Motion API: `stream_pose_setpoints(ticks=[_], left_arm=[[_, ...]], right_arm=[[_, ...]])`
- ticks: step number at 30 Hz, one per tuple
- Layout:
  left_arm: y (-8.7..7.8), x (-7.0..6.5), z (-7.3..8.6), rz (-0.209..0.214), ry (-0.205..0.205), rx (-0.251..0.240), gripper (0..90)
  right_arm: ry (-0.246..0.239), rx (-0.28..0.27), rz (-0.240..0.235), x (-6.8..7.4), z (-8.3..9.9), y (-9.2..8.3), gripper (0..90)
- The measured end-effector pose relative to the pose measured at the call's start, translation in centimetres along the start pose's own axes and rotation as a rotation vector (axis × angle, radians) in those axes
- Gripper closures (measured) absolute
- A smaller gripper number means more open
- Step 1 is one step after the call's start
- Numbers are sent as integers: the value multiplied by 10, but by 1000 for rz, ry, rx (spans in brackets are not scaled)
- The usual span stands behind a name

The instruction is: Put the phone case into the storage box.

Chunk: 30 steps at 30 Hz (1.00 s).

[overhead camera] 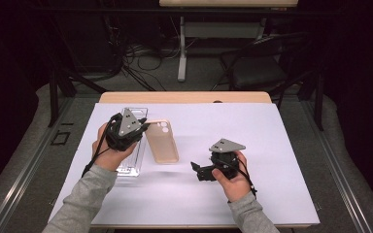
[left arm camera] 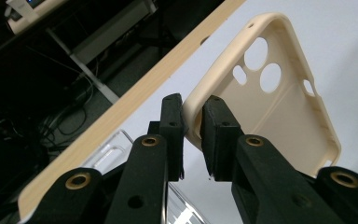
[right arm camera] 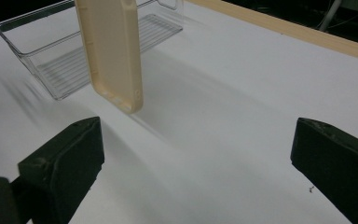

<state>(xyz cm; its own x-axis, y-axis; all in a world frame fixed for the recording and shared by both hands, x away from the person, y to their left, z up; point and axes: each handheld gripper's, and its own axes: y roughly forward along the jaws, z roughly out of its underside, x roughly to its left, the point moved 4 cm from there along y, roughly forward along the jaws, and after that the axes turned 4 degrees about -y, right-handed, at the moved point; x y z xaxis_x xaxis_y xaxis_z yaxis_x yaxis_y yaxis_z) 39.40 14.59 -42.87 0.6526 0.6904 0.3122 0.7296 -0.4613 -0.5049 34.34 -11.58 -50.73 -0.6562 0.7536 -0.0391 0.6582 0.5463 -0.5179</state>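
Left gripper pinches the beige phone case by its rim, lifted right of the clear tray. Right gripper waits wide. Next likely: lowering it into the tray.

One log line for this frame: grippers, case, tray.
left gripper: shut on phone case rim, case lifted | right gripper: open, nothing between jaws | clear tray: on table, beside case

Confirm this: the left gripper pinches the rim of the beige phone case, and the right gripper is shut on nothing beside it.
Not quite. The right gripper is open, its jaws spread wide over the bare white sheet, as the right gripper view shows. The left gripper does pinch the beige phone case by its rim.
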Motion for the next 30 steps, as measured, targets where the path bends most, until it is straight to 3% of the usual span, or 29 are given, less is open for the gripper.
stream_pose_setpoints(ticks=[7, 18, 30], left_arm=[[2, 19, -18, 8, 2, -20, 797], [1, 52, -35, -32, 11, -42, 796], [22, 75, -31, -15, -20, 0, 796]], right_arm=[[7, -16, 29, -6, 3, -6, 25], [26, -40, 76, -14, 8, -15, 9], [53, -42, 89, -22, 14, -20, 9]])
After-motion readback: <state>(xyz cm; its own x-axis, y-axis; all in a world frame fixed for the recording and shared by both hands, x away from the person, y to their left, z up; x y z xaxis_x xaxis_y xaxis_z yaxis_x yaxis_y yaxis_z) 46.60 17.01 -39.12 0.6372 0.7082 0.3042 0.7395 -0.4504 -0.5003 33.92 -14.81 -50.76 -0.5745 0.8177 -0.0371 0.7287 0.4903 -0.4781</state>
